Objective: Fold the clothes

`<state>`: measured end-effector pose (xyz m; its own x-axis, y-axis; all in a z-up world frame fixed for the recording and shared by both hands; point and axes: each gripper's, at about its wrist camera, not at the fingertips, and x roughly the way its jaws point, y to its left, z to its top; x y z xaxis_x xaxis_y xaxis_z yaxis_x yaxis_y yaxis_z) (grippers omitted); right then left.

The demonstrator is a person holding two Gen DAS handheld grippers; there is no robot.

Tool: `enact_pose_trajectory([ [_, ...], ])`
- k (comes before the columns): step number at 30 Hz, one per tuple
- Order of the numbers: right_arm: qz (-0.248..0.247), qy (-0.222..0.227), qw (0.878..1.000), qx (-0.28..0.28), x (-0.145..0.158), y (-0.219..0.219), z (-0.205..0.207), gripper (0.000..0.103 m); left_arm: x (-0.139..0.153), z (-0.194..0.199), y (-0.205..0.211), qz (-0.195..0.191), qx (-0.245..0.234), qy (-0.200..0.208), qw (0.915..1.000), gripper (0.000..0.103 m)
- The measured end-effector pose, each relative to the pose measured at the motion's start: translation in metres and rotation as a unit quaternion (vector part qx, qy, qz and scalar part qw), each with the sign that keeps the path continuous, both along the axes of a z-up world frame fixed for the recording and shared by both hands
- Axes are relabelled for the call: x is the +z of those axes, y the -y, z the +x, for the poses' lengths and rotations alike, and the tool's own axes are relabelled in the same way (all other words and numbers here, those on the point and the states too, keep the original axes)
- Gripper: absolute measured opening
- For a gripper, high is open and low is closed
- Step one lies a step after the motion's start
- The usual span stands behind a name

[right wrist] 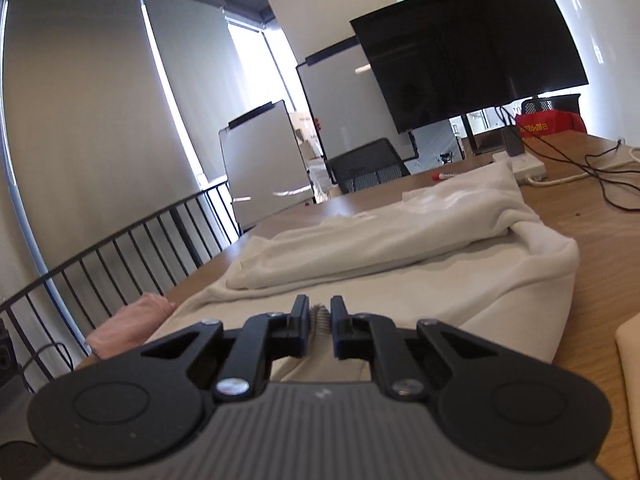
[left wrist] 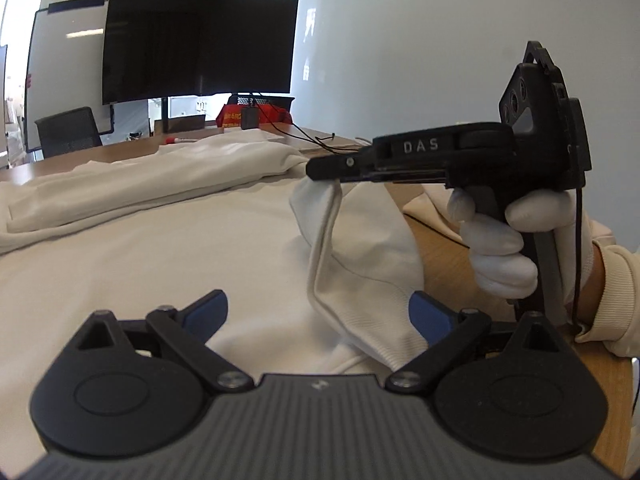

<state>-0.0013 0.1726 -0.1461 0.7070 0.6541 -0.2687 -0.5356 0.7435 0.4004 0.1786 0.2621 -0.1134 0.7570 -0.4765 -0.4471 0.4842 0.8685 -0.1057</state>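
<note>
A white sweatshirt (left wrist: 140,240) lies spread over the wooden table (left wrist: 440,264), with a fold bunched along its far side. One sleeve (left wrist: 360,248) is lifted off the table and hangs from my right gripper (left wrist: 320,169), which a white-gloved hand (left wrist: 500,256) holds level. In the right wrist view the right gripper (right wrist: 320,316) is shut on a ribbed bit of that sleeve, above the sweatshirt (right wrist: 400,280). My left gripper (left wrist: 320,312) is open, its blue pads (left wrist: 208,312) wide apart. The hanging sleeve drops between them without touching either pad.
A large dark monitor (left wrist: 196,40), a whiteboard (left wrist: 68,68) and a mesh chair (left wrist: 68,132) stand beyond the table. Cables (right wrist: 592,168) and a power strip (right wrist: 520,166) lie at the far end. A pink cloth (right wrist: 128,328) sits at the left edge by a railing (right wrist: 120,248).
</note>
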Motion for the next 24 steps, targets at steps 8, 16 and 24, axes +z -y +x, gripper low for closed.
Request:
enact_pose_trajectory([
  [8, 0.047, -0.003, 0.998, -0.03, 0.008, 0.031, 0.01, 0.012, -0.007, 0.013, -0.01, -0.078, -0.042, -0.079, 0.993, 0.086],
  [16, 0.05, -0.003, 0.997, -0.052, 0.01, 0.027, 0.013, 0.011, -0.01, 0.013, 0.0, -0.046, -0.063, -0.085, 0.9933, 0.035],
  [24, -0.021, -0.036, 0.999, -0.013, 0.002, -0.008, 0.019, 0.046, -0.011, 0.014, -0.004, -0.038, -0.055, -0.096, 0.9931, 0.026],
])
